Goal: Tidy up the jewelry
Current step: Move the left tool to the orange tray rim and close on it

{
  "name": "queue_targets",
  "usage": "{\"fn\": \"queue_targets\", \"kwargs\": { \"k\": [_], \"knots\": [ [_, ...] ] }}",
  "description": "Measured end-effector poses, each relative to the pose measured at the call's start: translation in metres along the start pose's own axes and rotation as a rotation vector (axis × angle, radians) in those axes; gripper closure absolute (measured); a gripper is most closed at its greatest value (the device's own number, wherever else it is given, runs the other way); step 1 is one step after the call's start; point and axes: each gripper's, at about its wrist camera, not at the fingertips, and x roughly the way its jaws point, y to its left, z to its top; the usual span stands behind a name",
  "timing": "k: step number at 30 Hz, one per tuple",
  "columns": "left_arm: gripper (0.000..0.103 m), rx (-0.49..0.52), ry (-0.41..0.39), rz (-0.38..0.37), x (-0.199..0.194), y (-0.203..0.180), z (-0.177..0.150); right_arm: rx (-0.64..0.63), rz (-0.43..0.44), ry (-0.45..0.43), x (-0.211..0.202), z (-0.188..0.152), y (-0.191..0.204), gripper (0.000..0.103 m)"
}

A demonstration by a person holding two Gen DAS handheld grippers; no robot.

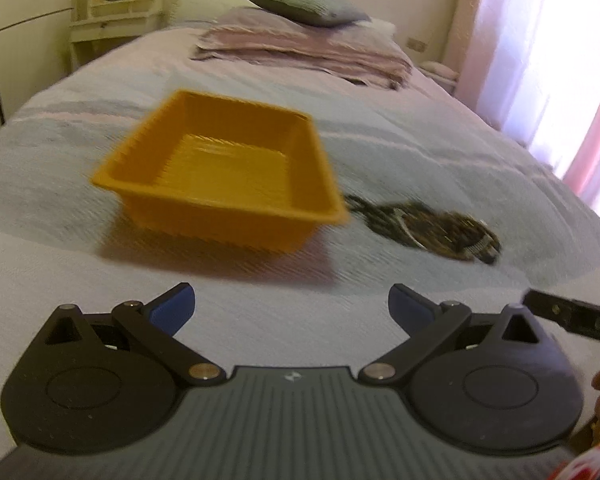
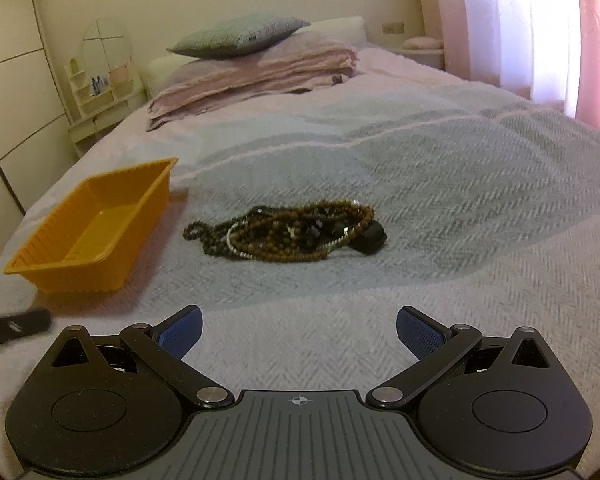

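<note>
Right wrist view shows the jewelry pile [image 2: 288,232] at the centre of the frame: a tangle of brown and dark bead strands with a silvery strand and a black piece at its right end. It lies flat on the bedspread [image 2: 440,208], its long axis running left to right, with one dark beaded loop trailing out toward the left. Left of it, apart, sits the orange tray [image 2: 32,264], empty, its long axis running from lower left toward upper right. In the left wrist view the same pile [image 1: 428,228] lies at centre right, just beside the tray's [image 1: 204,100] right corner; that picture is blurred, so contact cannot be judged.

Both tools hover low at the bottom of their frames. The right gripper [image 2: 299,330] stands spread wide, its blue pads [image 2: 418,336] well apart, nothing between them. The left gripper [image 1: 291,306] is likewise spread wide and grasps nothing. A black part of each tool pokes into the other's view at the lower edge.

Farther up lie folded pink blankets [image 2: 260,76] with a grey-green pillow [image 2: 236,36] on top, and pink curtains [image 2: 540,28] at upper right.
</note>
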Motion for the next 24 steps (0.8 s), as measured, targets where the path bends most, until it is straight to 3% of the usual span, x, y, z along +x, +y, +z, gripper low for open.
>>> {"fn": "queue_targets", "kwargs": {
  "k": [3, 10, 15, 24],
  "knots": [
    [0.005, -0.032, -0.017, 0.026, -0.001, 0.033, 0.018, -0.033, -0.020, -0.014, 0.007, 0.001, 0.006, 0.000],
    [0.009, -0.041, -0.072, 0.143, 0.008, 0.104, 0.060, 0.053, 0.004, -0.035, 0.022, 0.009, 0.001, 0.000],
    [0.015, -0.021, -0.058, 0.110, 0.038, 0.131, 0.078, 0.051, -0.007, -0.027, 0.037, 0.014, 0.006, 0.000],
    [0.051, -0.074, 0.007, -0.018, 0.081, 0.146, 0.079, 0.023, -0.028, 0.020, 0.066, 0.009, 0.013, 0.000]
  ]
}}
